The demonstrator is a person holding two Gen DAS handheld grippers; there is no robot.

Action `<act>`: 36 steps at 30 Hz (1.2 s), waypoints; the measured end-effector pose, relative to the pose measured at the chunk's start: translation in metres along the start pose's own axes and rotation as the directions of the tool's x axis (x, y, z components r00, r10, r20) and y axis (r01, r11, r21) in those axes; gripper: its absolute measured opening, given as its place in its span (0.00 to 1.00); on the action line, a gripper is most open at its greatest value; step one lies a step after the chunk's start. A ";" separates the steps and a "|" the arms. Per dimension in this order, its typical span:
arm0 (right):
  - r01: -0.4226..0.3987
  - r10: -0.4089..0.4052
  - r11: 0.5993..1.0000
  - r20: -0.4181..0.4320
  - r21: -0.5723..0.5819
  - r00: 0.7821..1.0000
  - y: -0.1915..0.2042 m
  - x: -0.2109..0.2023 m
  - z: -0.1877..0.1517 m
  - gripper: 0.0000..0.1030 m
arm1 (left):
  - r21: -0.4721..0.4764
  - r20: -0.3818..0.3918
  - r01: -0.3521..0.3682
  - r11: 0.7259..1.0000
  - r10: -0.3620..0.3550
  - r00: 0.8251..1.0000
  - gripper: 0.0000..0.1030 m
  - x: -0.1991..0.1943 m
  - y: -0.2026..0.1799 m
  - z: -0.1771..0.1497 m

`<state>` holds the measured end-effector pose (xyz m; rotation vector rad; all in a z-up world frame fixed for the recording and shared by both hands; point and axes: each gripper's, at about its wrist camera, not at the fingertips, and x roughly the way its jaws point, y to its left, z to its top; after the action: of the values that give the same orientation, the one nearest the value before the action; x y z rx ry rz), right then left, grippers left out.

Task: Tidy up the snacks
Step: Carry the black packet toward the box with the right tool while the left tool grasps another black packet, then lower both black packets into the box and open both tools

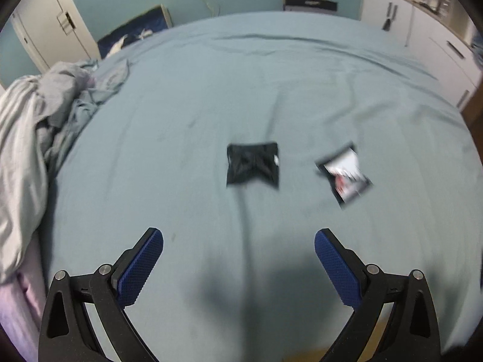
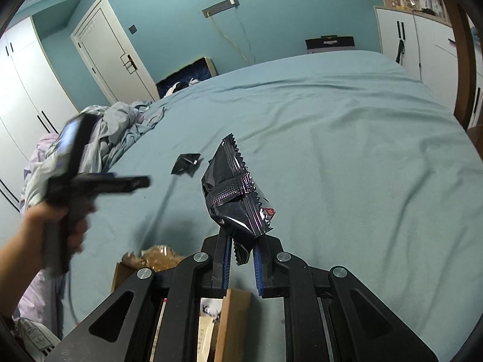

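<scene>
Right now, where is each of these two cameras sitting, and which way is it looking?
Left wrist view: on the left tool, jaws open and empty, looking down the bed at a black snack packet and a white packet.
Right wrist view: on the right tool, shut on a black wrapper; the left hand shows.
Shared: bed, black snack packet, door, white cabinets.

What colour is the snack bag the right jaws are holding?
Shiny black snack bag, clearest in the right wrist view.

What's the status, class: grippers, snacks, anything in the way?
Left gripper open, empty, over the bed. Right gripper shut on a black packet. Two packets loose on the bed. Nothing in the way.
</scene>
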<state>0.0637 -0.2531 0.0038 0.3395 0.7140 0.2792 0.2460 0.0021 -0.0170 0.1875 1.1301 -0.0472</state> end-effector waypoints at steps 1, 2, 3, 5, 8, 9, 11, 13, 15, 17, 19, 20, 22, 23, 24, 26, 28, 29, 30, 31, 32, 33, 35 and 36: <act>0.007 -0.007 1.000 0.000 -0.005 1.000 -0.001 0.002 0.000 0.10 | -0.014 -0.011 0.002 1.000 -0.002 1.000 1.00 0.010 0.001 0.009; 0.018 -0.018 1.000 -0.005 -0.012 1.000 -0.001 0.005 -0.001 0.10 | -0.034 -0.026 0.013 0.999 -0.014 1.000 1.00 0.022 0.002 0.019; 0.024 -0.024 1.000 -0.014 -0.013 1.000 -0.003 0.009 -0.002 0.10 | -0.057 -0.042 0.021 0.998 -0.024 0.999 1.00 0.036 0.003 0.029; 0.018 -0.018 1.000 -0.030 -0.007 0.999 -0.005 0.015 -0.003 0.10 | -0.101 -0.057 0.028 0.994 -0.034 0.998 1.00 0.054 0.005 0.042; 0.024 -0.024 1.000 -0.041 -0.015 0.999 -0.004 0.023 0.000 0.10 | -0.171 -0.078 0.045 0.984 -0.059 0.995 0.98 0.080 0.010 0.055; 0.024 -0.025 1.000 -0.044 -0.017 0.999 -0.004 0.025 0.000 0.10 | -0.184 -0.088 0.042 0.982 -0.059 0.994 0.96 0.086 0.011 0.058; 0.024 -0.024 1.000 -0.052 -0.017 0.998 -0.005 0.029 0.002 0.10 | -0.211 -0.125 0.049 0.976 -0.077 0.989 0.74 0.100 0.015 0.060; 0.026 -0.027 0.999 -0.058 -0.018 0.998 -0.005 0.030 0.001 0.10 | -0.240 -0.139 0.089 0.967 -0.125 0.982 0.53 0.109 0.019 0.059; 0.030 -0.031 0.999 -0.060 -0.019 0.998 -0.007 0.030 0.003 0.10 | -0.244 -0.080 0.124 0.962 -0.147 0.986 0.37 0.102 0.024 0.056; 0.037 -0.038 0.999 -0.052 -0.013 0.998 -0.009 0.029 0.006 0.10 | -0.265 -0.079 0.162 0.951 -0.189 0.979 0.36 0.095 0.032 0.051; 0.038 -0.038 0.999 -0.042 -0.001 0.998 -0.010 0.028 0.008 0.10 | -0.290 -0.074 0.170 0.942 -0.200 0.977 0.36 0.082 0.041 0.040; 0.038 -0.038 0.999 -0.039 0.001 0.998 -0.011 0.028 0.008 0.11 | -0.289 -0.063 0.176 0.941 -0.202 0.977 0.36 0.071 0.043 0.035; 0.043 -0.044 0.999 -0.036 -0.003 0.998 -0.009 0.028 0.007 0.11 | -0.274 -0.043 0.184 0.944 -0.203 0.978 0.36 0.045 0.048 0.019; 0.045 -0.045 0.999 -0.035 -0.005 0.998 -0.008 0.028 0.006 0.10 | -0.264 -0.038 0.183 0.947 -0.200 0.979 0.36 0.034 0.049 0.012; 0.047 -0.047 0.999 -0.033 -0.008 0.998 -0.007 0.027 0.005 0.10 | -0.238 -0.036 0.172 0.956 -0.185 0.982 0.36 0.018 0.049 0.002; 0.049 -0.050 0.999 -0.031 -0.019 0.998 -0.004 0.027 0.001 0.10 | -0.174 -0.023 0.163 0.971 -0.170 0.985 0.36 -0.015 0.044 -0.021; 0.060 -0.061 0.998 -0.024 -0.037 0.998 0.001 0.023 -0.002 0.10 | -0.118 0.004 0.174 0.978 -0.175 0.985 0.36 -0.043 0.043 -0.035; 0.063 -0.064 0.997 -0.015 -0.046 0.998 0.004 0.019 -0.003 0.10 | -0.084 0.014 0.174 0.981 -0.174 0.985 0.36 -0.058 0.038 -0.047; 0.065 -0.065 0.996 -0.007 -0.053 0.998 0.006 0.017 -0.004 0.10 | -0.045 0.023 0.165 0.985 -0.164 0.986 0.36 -0.075 0.033 -0.060; 0.072 -0.072 0.995 0.004 -0.066 0.997 0.009 0.012 -0.005 0.10 | -0.026 0.033 0.163 0.986 -0.163 0.986 0.36 -0.086 0.030 -0.069; 0.080 -0.079 0.994 0.012 -0.077 0.997 0.012 0.009 -0.006 0.10 | -0.007 0.044 0.166 0.986 -0.165 0.985 0.36 -0.099 0.025 -0.080; 0.083 -0.081 0.993 0.025 -0.081 0.996 0.013 0.004 -0.007 0.10 | 0.011 0.056 0.178 0.984 -0.178 0.982 0.36 -0.112 0.020 -0.094; 0.069 -0.067 0.996 0.033 -0.059 0.997 0.010 -0.004 -0.009 0.10 | 0.026 0.061 0.202 0.979 -0.204 0.977 0.36 -0.129 0.011 -0.114; 0.069 -0.067 0.996 0.037 -0.051 0.997 0.008 -0.007 -0.012 0.10 | 0.029 0.061 0.219 0.975 -0.220 0.974 0.36 -0.137 0.006 -0.124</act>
<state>0.0499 -0.2458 0.0025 0.2692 0.6809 0.2264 0.0776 0.0212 0.0563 0.0790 1.0827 -0.2605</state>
